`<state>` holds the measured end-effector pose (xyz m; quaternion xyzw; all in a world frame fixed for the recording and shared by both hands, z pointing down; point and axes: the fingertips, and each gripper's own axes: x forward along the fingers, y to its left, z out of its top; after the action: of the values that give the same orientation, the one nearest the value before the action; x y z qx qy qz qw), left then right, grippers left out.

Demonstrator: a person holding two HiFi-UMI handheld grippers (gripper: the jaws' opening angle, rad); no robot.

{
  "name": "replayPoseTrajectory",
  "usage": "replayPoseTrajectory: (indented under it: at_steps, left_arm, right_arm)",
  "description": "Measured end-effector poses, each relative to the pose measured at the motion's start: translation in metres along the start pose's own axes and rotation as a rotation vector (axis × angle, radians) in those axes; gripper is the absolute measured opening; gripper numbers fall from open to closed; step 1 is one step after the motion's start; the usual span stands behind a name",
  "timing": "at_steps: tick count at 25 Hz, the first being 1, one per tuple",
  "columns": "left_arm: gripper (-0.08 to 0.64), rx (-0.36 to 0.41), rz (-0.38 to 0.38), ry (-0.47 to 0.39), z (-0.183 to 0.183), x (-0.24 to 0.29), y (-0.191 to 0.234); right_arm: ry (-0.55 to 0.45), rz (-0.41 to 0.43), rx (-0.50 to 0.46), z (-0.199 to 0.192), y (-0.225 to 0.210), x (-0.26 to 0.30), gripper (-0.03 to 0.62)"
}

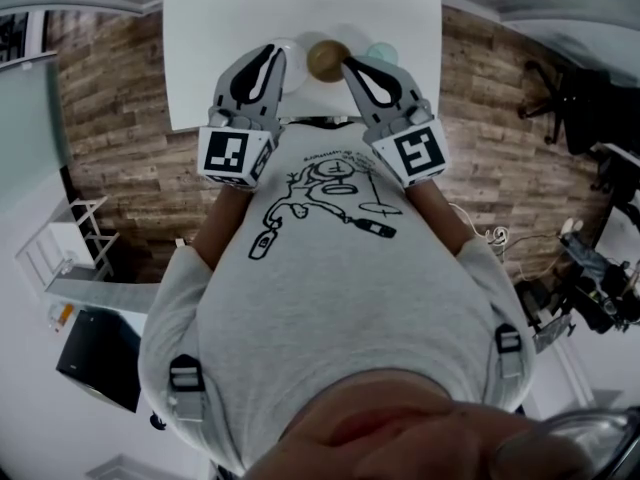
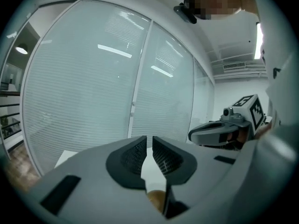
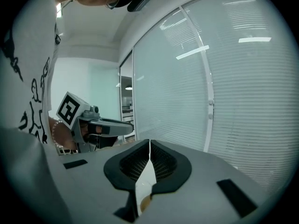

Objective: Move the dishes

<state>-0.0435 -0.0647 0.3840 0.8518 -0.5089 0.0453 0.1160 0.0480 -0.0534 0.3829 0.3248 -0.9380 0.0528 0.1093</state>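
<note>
On the white table in the head view stand a brown bowl, a pale teal dish to its right and a pale dish to its left, half hidden by my left gripper. Both grippers are held up in front of the person's chest, apart from the dishes. The left gripper shows a narrow gap between its jaws with nothing in it. My right gripper is shut and empty. A bit of the brown bowl shows below the left jaws.
A glass wall with blinds fills both gripper views. Wooden floor lies on either side of the table. A black office chair stands at the right, a white rack and a dark box at the left.
</note>
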Motion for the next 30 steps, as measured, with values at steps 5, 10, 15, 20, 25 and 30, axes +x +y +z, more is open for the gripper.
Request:
replayPoseTrajectory:
  at_steps: [5, 10, 15, 20, 25, 30]
  left_arm:
    - [0.02, 0.026, -0.026, -0.032, 0.025, -0.006, -0.018]
    - [0.003, 0.038, -0.06, -0.054, 0.039, -0.009, -0.034]
    - [0.003, 0.049, -0.065, -0.046, 0.042, -0.009, -0.043]
    - [0.003, 0.043, -0.071, -0.047, 0.042, -0.007, -0.046]
    - [0.003, 0.039, -0.072, -0.049, 0.043, -0.002, -0.053]
    - [0.003, 0.039, -0.073, -0.049, 0.045, 0.0, -0.061]
  right_arm:
    - [-0.052, 0.0, 0.01, 0.027, 0.004, -0.005, 0.038]
    - [-0.074, -0.006, 0.015, 0.045, 0.006, -0.011, 0.035]
    - [-0.082, -0.009, 0.016, 0.051, 0.005, -0.018, 0.034]
    - [-0.08, -0.015, 0.023, 0.049, 0.001, -0.018, 0.034]
    - [-0.082, -0.02, 0.028, 0.048, -0.004, -0.025, 0.034]
    - [-0.09, -0.023, 0.025, 0.05, -0.009, -0.032, 0.034]
